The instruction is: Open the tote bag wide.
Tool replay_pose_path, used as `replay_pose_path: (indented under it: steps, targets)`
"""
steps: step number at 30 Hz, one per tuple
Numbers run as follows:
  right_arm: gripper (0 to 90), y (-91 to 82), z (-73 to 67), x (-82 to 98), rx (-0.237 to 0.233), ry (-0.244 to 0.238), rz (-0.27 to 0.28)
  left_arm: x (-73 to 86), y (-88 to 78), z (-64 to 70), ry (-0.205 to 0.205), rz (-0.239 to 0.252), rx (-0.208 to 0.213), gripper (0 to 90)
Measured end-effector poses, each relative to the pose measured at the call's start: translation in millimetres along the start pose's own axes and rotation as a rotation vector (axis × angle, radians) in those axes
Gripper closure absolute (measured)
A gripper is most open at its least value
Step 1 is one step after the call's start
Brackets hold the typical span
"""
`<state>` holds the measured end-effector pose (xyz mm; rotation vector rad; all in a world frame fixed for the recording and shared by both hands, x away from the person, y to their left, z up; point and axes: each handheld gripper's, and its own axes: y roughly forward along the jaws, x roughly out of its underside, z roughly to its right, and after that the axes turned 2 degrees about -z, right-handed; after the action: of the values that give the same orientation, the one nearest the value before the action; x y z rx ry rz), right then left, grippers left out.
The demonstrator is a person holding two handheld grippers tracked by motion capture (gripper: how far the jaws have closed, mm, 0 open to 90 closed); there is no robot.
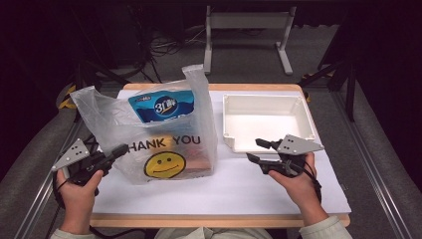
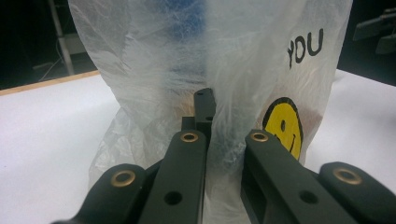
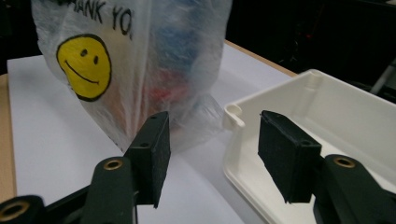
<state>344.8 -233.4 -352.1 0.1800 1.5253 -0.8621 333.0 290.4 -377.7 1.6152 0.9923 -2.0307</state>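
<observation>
Item one, near left: my left gripper, in my left hand, its jaws pinching a fold of the plastic bag at the bag's lower left edge.

Item two, centre left of the white table: that translucent bag, upright, printed "THANK YOU" over a yellow smiley, a blue package inside.

Item three, far right: a white tray, just right of the bag.

Item four, near right: my right gripper, jaws spread, holding nothing, at the tray's near edge.
</observation>
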Motion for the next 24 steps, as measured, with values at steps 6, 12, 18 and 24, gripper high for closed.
replay_pose_path:
  steps: [6, 12, 18, 24]
  targets:
    - [39.6, 18.8, -5.2, -21.8, -0.057, -0.003, -0.022, -0.4, 0.4, 0.2, 0.008, -0.005, 0.001, 89.8]
    - [32.2, 44.7, -9.3, -40.6, -0.115, 0.015, -0.047, -0.9, 1.3, 0.8, 0.023, -0.012, 0.002, 89.5]
    - [30.0, 69.0, -13.4, -52.7, -0.155, 0.035, -0.043, -0.8, 1.1, 0.5, 0.028, -0.015, 0.004, 89.7]
    - [27.3, 87.5, -19.7, -66.0, -0.159, 0.032, -0.020, -0.9, 0.9, 1.9, 0.031, -0.016, 0.010, 89.7]
